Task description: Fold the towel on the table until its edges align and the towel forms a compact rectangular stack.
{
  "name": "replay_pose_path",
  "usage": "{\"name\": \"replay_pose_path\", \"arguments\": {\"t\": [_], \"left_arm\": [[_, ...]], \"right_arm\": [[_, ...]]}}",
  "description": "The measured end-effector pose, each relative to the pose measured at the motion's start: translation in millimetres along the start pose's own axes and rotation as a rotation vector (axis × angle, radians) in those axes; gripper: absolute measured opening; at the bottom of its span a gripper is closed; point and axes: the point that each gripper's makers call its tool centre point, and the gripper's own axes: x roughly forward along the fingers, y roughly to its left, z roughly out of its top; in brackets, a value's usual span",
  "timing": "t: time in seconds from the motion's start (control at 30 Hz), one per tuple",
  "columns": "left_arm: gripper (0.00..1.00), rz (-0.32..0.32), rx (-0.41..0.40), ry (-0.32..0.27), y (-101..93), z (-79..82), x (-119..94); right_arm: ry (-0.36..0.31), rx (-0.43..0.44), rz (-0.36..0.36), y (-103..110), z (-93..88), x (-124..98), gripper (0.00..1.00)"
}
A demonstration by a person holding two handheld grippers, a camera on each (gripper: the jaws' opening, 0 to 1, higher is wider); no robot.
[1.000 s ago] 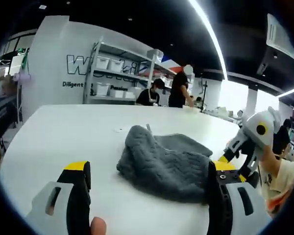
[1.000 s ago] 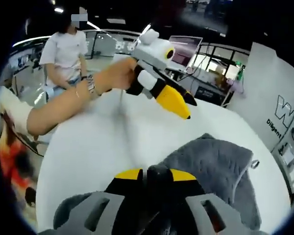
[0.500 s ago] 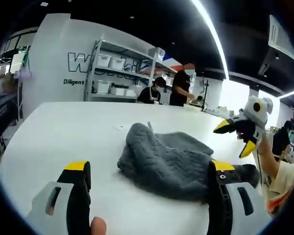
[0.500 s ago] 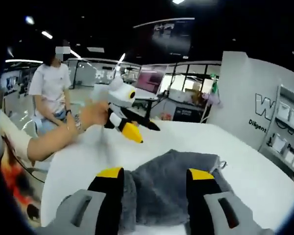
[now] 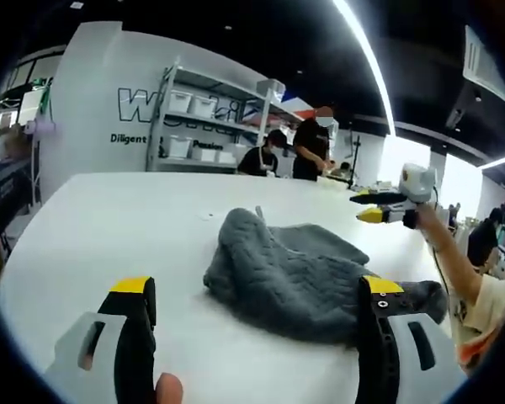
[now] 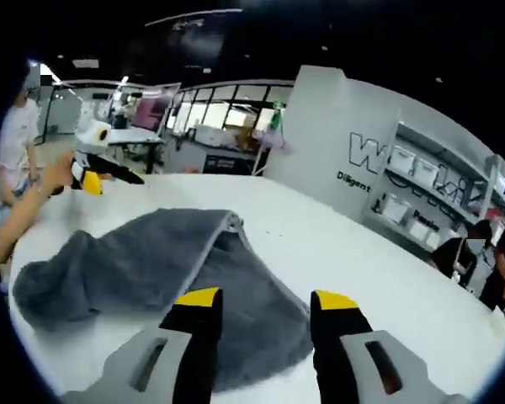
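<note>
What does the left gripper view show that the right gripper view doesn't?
Left gripper view: a long ceiling light strip, and the right tool held up above the far side of the table.

Right gripper view: glass-walled rooms at the back, a person in a white shirt at the left edge, the left tool, and the towel's pale hem.

Both: the rumpled grey towel on the white table, plus the lettered wall and the shelf of bins.
</note>
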Motion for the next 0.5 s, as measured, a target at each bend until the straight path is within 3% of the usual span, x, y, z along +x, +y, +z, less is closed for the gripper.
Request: {"name": "replay_pose_path", "arguments": {"t": [0.1, 0.2, 0.33, 0.4, 0.5], "left_arm": [[0.98, 0.001, -0.001, 0.005, -0.7, -1.5, 0], [0.98, 0.005, 0.003, 0.007, -1.5, -2.8, -1], [0.98, 0.004, 0.003, 0.010, -3.1, -4.6, -1], [0.98, 0.004, 0.004, 0.014, -3.8, -5.7, -1], [0.98, 0.005, 0.002, 0.013, -1.6, -4.5, -1]], "right_arm": [[0.039, 0.013, -0.014, -12, -12.7, 10, 0.39], [0.095, -0.038, -0.009, -17, -25.6, 22, 0.38], [0.130, -0.016, -0.001, -20, -34.7, 37, 0.37], [0.201, -0.066, 0.000, -19, -45.1, 44, 0.36], [0.212, -0.054, -0.005, -19, -45.4, 52, 0.34]]}}
